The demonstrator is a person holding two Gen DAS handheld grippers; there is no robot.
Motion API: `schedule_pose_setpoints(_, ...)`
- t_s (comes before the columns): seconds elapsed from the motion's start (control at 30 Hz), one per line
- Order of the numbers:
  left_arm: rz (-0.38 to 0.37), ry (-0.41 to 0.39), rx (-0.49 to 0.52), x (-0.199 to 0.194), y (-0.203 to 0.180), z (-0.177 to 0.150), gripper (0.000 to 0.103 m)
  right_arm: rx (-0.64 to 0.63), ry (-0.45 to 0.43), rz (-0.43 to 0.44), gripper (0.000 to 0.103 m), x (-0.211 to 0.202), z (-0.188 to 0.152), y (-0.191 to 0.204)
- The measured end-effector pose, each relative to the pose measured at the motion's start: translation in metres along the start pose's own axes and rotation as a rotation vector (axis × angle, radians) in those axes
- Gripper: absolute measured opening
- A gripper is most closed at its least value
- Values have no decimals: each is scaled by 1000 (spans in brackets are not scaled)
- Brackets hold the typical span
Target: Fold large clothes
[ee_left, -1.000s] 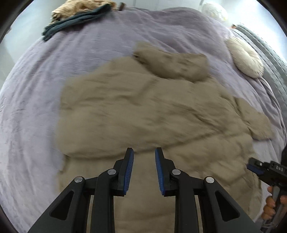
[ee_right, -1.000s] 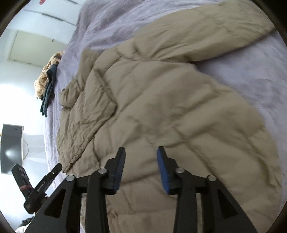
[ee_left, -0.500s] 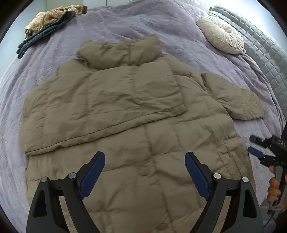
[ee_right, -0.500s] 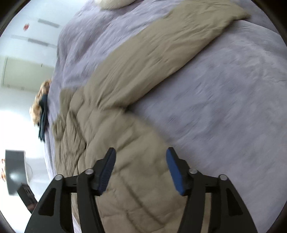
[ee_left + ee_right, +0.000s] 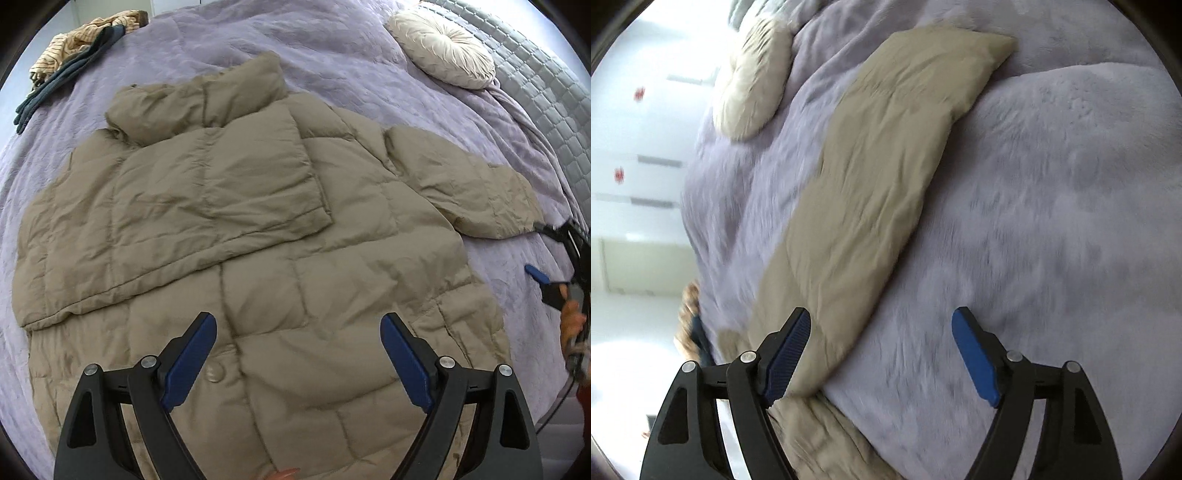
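Note:
A large khaki puffer jacket (image 5: 258, 229) lies flat on a lilac bed cover (image 5: 332, 48). Its left sleeve is folded across the chest; its right sleeve (image 5: 465, 184) sticks out to the right. My left gripper (image 5: 298, 354) is open and empty above the jacket's lower middle. My right gripper (image 5: 881, 356) is open and empty, hovering beside the outstretched sleeve (image 5: 886, 177) in the right wrist view. It also shows at the right edge of the left wrist view (image 5: 543, 254), near the sleeve cuff.
A round cream cushion (image 5: 443, 55) lies at the bed's far right, beside a grey quilted headboard (image 5: 554, 92). A pile of striped and dark teal clothes (image 5: 70, 55) sits at the far left corner. The cushion also shows in the right wrist view (image 5: 753, 77).
Both grippers have opened wide from nearly shut. The left one pulled back above the jacket. The right one swung from the jacket's body out to the right sleeve.

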State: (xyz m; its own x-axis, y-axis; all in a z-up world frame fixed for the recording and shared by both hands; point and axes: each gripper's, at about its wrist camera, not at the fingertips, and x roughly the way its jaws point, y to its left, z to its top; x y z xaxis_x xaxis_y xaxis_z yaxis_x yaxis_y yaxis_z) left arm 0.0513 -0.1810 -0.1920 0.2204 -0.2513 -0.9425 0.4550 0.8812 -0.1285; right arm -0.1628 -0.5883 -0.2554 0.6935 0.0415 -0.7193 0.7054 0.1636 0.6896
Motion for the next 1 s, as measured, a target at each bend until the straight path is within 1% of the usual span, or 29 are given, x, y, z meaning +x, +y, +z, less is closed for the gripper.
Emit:
schedule_pose_setpoints(0.13, 25, 5, -5, 4, -4, 2, 91, 121, -20, 109, 81, 11, 30, -14)
schedule_pose_setpoints(0.23, 48, -5, -17, 7, -3, 5, 91, 180, -34, 169, 81, 21, 51, -19)
schedule_pose_setpoints(0.37, 65, -1, -39, 13, 2, 8, 91, 206, -47, 195, 81, 32, 70, -18)
schedule_pose_setpoints(0.4, 58, 5, -44, 15, 4, 8, 91, 214, -48, 202, 81, 34, 74, -17)
schedule_pose_setpoints(0.47, 43, 13, -53, 16, 6, 9, 91, 251, -33, 256, 79, 39, 80, -18)
schedule_pose_setpoints(0.5, 46, 8, -57, 17, 7, 9, 91, 279, -13, 292, 71, 43, 82, -18)
schedule_pose_setpoints(0.53, 49, 3, -62, 15, 8, 9, 91, 304, 6, 319, 56, 45, 81, -19)
schedule_pose_setpoints(0.57, 50, -1, -68, 14, 10, 9, 91, 333, 29, 343, 45, 50, 82, -20)
schedule_pose_setpoints(0.6, 51, -4, -72, 13, 11, 9, 91, 348, 43, 347, 22, 53, 82, -18)
schedule_pose_setpoints(0.63, 54, -9, -76, 11, 13, 10, 91, 345, 45, 342, 8, 51, 81, -16)
schedule_pose_setpoints(0.7, 63, -26, -88, 5, 18, 11, 91, 311, 38, 352, 7, 49, 82, -7)
schedule_pose_setpoints(0.8, 56, -50, -120, -5, 30, 13, 91, 205, 31, 375, 6, 38, 79, 20)
schedule_pose_setpoints(0.9, 57, -75, -142, -16, 44, 15, 91, 85, 51, 417, 6, 27, 69, 58)
schedule_pose_setpoints(0.93, 61, -84, -148, -19, 48, 16, 91, 25, 64, 426, 6, 22, 62, 76)
schedule_pose_setpoints(1.0, 65, -103, -167, -26, 60, 18, 91, -54, 84, 434, 6, 17, 50, 102)
